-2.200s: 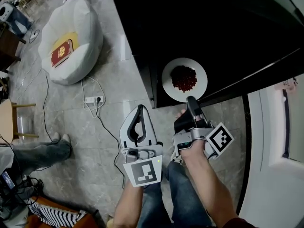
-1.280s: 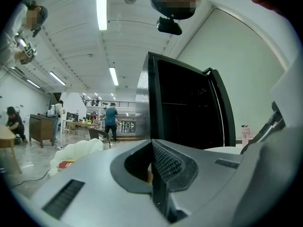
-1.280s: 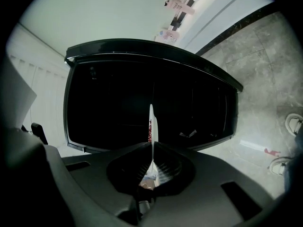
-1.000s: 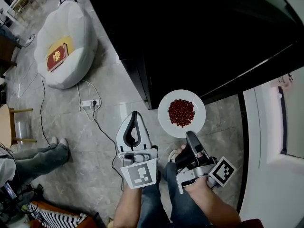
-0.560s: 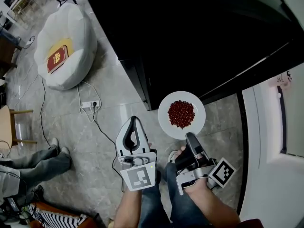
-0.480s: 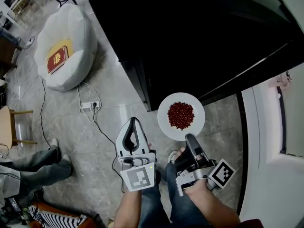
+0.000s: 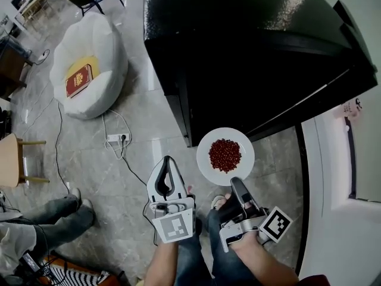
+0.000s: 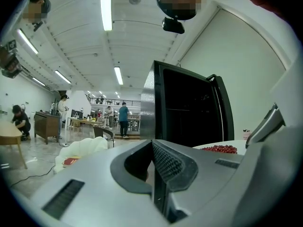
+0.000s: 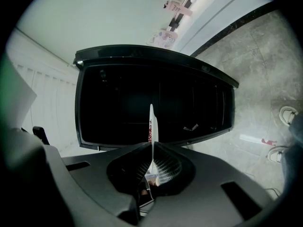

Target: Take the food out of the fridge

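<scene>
Since a moment ago, the white plate (image 7: 205, 159) of red food (image 7: 225, 155) has come out of the black fridge (image 7: 250, 52). It now hangs over the grey floor (image 7: 119, 154), just in front of the fridge. The right claw (image 7: 236, 183) is pinched almost shut on the plate's near rim, with the thin rim tight between its pads. The plate lies flat and sticks out from the claw toward the fridge. It is round, so no side is longer. The left claw (image 7: 166, 159) is squeezed shut with nothing in it, near the plate but not touching it.
</scene>
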`<state>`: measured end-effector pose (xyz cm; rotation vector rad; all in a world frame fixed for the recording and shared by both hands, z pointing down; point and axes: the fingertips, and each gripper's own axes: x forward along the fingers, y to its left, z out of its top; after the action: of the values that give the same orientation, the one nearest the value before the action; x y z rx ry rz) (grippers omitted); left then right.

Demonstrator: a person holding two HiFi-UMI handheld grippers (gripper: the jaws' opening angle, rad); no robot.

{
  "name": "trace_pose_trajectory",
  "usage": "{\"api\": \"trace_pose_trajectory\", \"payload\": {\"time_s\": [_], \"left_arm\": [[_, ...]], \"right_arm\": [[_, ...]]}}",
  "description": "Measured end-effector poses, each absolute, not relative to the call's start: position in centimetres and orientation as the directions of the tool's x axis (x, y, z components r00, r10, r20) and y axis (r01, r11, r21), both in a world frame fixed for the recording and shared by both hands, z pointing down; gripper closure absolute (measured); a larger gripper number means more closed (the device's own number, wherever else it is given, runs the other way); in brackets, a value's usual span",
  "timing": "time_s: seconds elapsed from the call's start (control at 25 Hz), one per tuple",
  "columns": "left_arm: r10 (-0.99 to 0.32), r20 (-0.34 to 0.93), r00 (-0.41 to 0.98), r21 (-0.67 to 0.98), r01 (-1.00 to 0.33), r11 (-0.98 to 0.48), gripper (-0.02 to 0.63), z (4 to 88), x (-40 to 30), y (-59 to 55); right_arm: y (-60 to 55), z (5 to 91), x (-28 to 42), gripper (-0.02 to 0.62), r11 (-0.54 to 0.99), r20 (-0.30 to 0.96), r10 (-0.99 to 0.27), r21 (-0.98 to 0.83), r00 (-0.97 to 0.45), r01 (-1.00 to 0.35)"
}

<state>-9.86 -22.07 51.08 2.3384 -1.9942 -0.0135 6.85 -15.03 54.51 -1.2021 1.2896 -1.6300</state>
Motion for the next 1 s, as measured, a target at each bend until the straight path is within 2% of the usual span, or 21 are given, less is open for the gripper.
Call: {"api": "trace_pose_trajectory", "payload": {"time_s": [1.0], "left_arm": [[-0.982, 0.052, 0.182, 0.059, -0.982, -0.179, 0.594, 39.2, -7.8, -20.1]], "right_arm": [[-13.7, 42.6, 7.5, 0.565, -0.226, 0.210, -0.924, -0.974, -0.319, 0.012]]}}
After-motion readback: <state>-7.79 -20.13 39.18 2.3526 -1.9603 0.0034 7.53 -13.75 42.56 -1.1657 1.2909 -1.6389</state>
